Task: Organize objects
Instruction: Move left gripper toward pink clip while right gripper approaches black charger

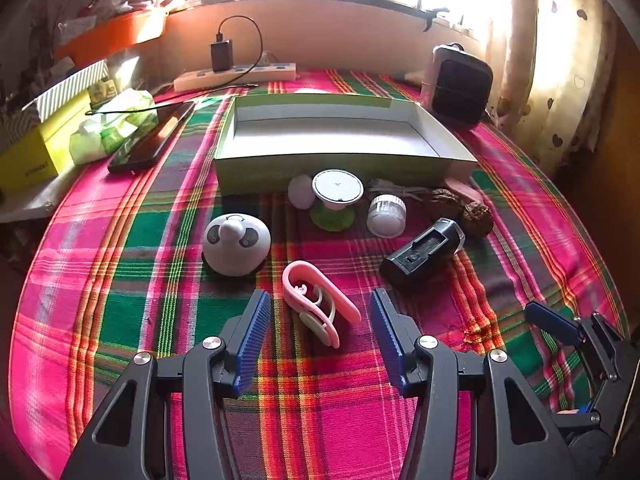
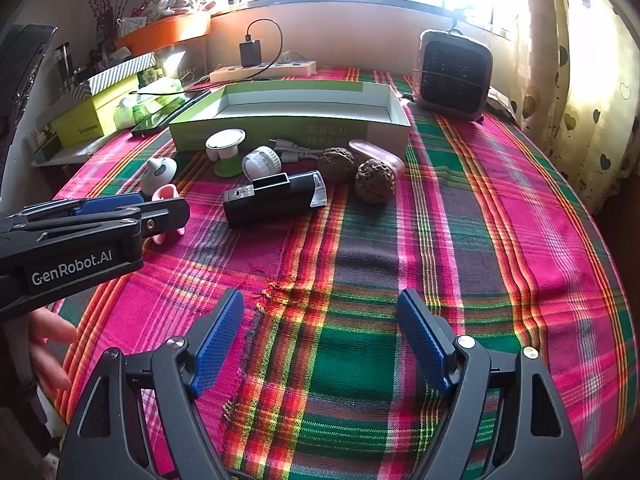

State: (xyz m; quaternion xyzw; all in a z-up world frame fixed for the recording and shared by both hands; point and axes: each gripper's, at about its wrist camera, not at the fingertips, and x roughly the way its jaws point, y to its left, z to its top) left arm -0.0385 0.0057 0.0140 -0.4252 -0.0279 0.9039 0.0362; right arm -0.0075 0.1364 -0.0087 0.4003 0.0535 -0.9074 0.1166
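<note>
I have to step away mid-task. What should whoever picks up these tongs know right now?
Left tongs: open, straddling the pink clip, not yet closed on it.
Right tongs: open, empty, over bare cloth.
Box: nothing visible inside.
In front of it, all on the cloth: panda toy, green-based stand, small jar, black charger, two walnuts, cable.
Done: nothing boxed.
Left: grip the clip, then likely box everything.
</note>
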